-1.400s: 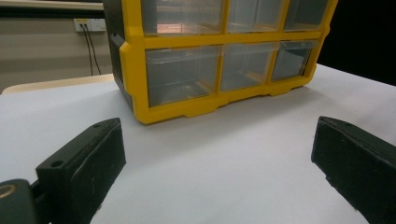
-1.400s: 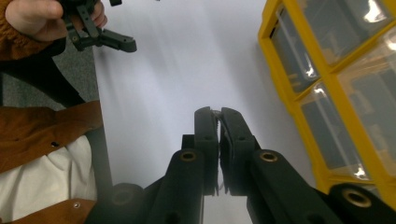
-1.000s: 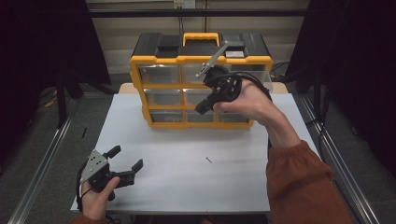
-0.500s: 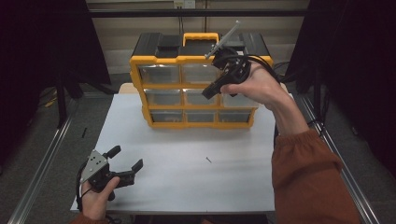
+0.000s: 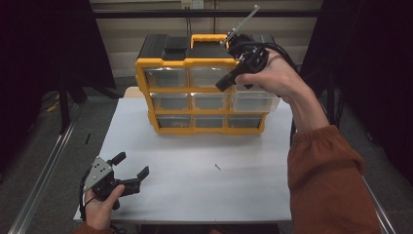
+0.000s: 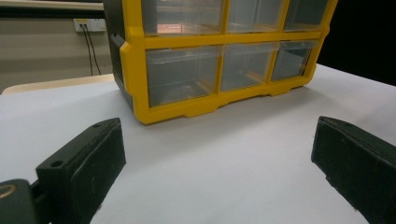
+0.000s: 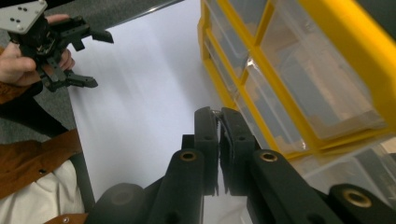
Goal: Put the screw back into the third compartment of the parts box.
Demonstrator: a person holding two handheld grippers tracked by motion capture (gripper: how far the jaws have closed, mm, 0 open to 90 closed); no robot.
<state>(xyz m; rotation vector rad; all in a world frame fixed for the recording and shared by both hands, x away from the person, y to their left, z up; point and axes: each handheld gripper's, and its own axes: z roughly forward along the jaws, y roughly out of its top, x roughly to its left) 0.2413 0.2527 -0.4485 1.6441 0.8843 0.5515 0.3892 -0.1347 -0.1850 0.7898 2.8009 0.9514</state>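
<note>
Two grippers noted. Right gripper (image 5: pixel 220 87), upper centre of the high view, has its jaws pressed together; whether anything tiny sits between them cannot be told. Left gripper (image 5: pixel 132 164), lower left, has its jaws spread and empty. Drawer cabinet (image 5: pixel 146 87) stands upper centre on the table (image 5: pixel 195 195); its middle-right drawer (image 5: pixel 255 101) protrudes. Judgement: the clear plastic drawer is light, stiff, slick and somewhat brittle; pinch its front lip squarely.

Glossy yellow plastic drawer cabinet (image 5: pixel 207 92)
</note>
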